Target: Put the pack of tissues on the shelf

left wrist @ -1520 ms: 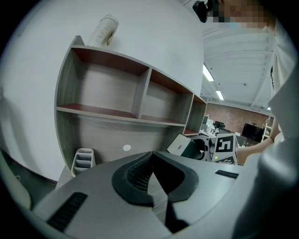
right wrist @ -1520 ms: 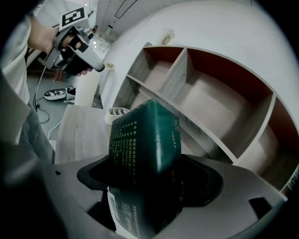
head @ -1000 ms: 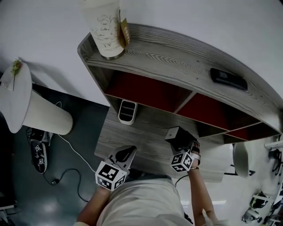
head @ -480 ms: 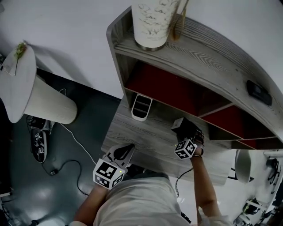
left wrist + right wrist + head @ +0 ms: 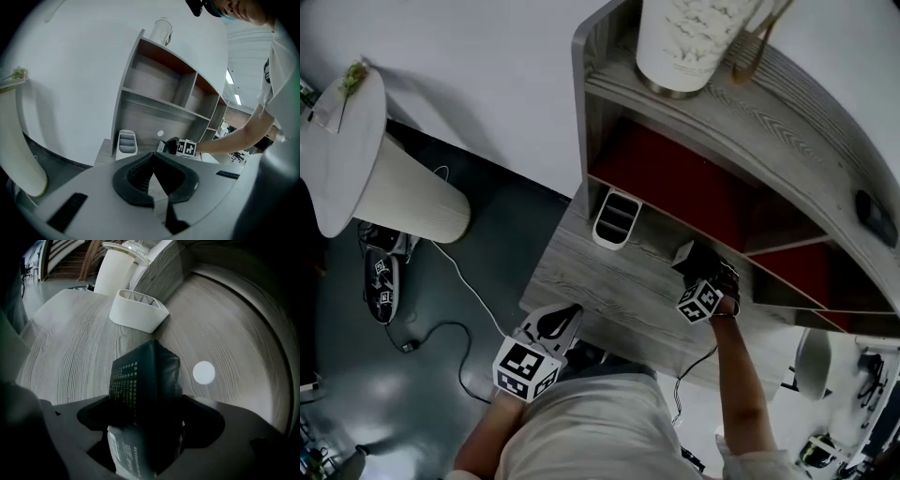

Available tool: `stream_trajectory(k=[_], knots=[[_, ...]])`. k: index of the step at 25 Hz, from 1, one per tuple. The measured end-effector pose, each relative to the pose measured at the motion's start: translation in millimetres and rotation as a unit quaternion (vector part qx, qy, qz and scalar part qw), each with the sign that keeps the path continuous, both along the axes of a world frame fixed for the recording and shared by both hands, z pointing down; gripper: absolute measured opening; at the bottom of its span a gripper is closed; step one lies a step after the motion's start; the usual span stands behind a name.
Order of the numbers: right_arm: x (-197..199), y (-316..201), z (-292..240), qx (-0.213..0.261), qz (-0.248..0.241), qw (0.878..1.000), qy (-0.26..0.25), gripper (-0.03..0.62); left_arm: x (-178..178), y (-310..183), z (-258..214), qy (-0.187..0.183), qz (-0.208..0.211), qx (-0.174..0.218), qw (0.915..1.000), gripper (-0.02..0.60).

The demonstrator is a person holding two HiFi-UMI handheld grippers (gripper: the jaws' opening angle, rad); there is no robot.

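Grey shelf unit (image 5: 825, 122), red-backed bays, over wood desk (image 5: 609, 291). Right gripper (image 5: 701, 279) clenched on dark pack of tissues (image 5: 690, 255), held upright above desk near lower bay, likely for insertion. Left gripper (image 5: 551, 328) closed, empty, parked at desk edge, out of the way

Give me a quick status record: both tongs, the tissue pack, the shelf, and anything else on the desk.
right tongs: shut on the dark plastic-wrapped tissue pack, held over the grey wood desk in front of the shelf
left tongs: shut, empty, at the desk's near edge
shelf: grey wood shelf unit with red-backed compartments; pack not yet in it
desk: white divided tray near the shelf's left end
shelf top: white patterned cup
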State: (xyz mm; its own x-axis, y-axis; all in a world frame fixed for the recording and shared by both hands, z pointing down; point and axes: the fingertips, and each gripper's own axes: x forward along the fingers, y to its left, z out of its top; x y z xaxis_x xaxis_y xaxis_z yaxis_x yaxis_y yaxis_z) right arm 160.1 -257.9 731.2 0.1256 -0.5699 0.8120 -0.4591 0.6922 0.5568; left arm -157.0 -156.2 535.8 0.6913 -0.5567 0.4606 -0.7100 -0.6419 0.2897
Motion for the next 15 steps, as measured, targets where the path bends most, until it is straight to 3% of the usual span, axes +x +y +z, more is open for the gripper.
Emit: stream_trajectory(k=[5,15], knots=[[5.2,-3.3,17.5,-0.021,-0.018,0.999,0.027,0.46,-7.4,5.1,2.3,-0.003,-0.018,-0.004,0.9998,0.015],[9.3,-20.2,15.0,-0.027,-0.029,0.999,0.027,0.46,-10.0,18.7,4.2,-0.002,-0.04,-0.008,0.9992,0.015]])
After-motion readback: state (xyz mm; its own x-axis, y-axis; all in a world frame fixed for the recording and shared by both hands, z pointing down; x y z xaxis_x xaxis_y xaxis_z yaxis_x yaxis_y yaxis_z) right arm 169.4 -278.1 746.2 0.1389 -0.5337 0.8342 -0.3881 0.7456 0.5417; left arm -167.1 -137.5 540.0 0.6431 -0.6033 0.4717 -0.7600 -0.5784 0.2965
